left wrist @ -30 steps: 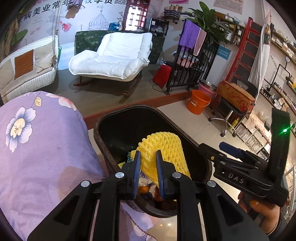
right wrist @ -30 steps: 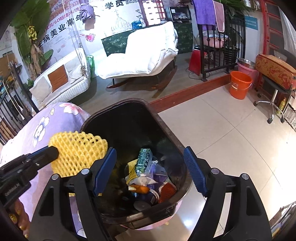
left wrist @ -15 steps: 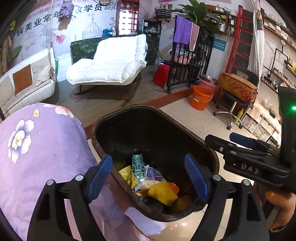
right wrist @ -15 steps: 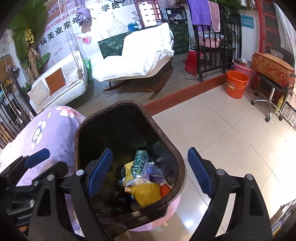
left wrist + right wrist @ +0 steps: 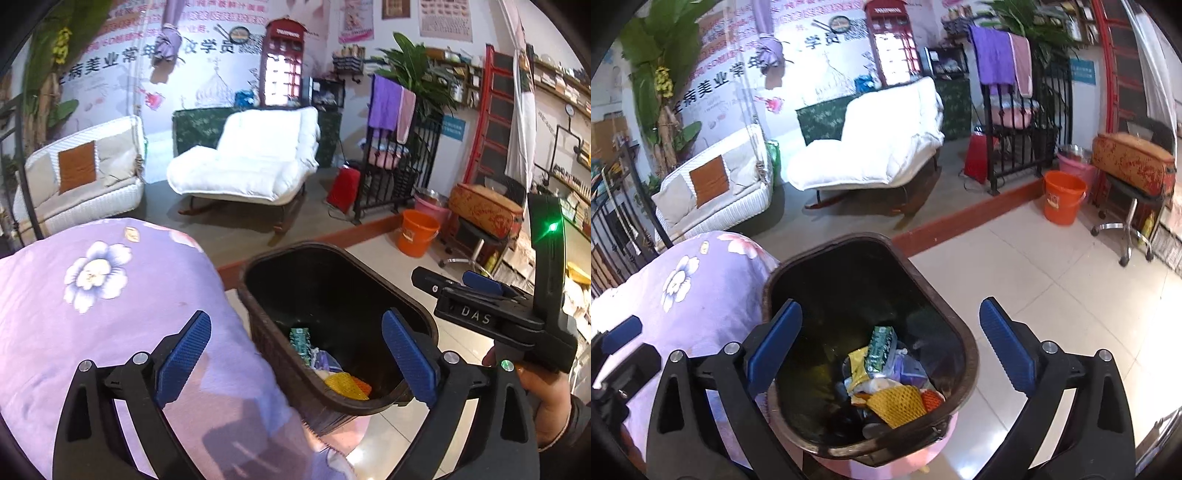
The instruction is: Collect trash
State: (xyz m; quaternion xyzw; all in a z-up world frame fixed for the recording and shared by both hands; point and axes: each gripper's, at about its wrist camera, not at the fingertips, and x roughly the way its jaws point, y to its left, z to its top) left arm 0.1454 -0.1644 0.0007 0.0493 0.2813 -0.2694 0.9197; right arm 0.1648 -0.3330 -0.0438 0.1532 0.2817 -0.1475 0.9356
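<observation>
grippers: left gripper point(image 5: 295, 363) and right gripper point(image 5: 888, 349) tilted down over bin, jaws just opened wide, empty
bin point(image 5: 967, 354): dark, rounded-rectangular
net point(image 5: 895, 404): yellow foam mesh, inside

Both wrist views are bright and evenly lit, with strong fisheye bending and black vignetted corners, so the walls at the upper edges curve inward. The glossy pale tiled floor point(image 5: 1052, 295) at the right shows soft glare, while the inside of the dark brown plastic bin point(image 5: 966, 343) stays deep in shadow. Foreground detail is sharp; the far wall lettering looks slightly soft.
</observation>
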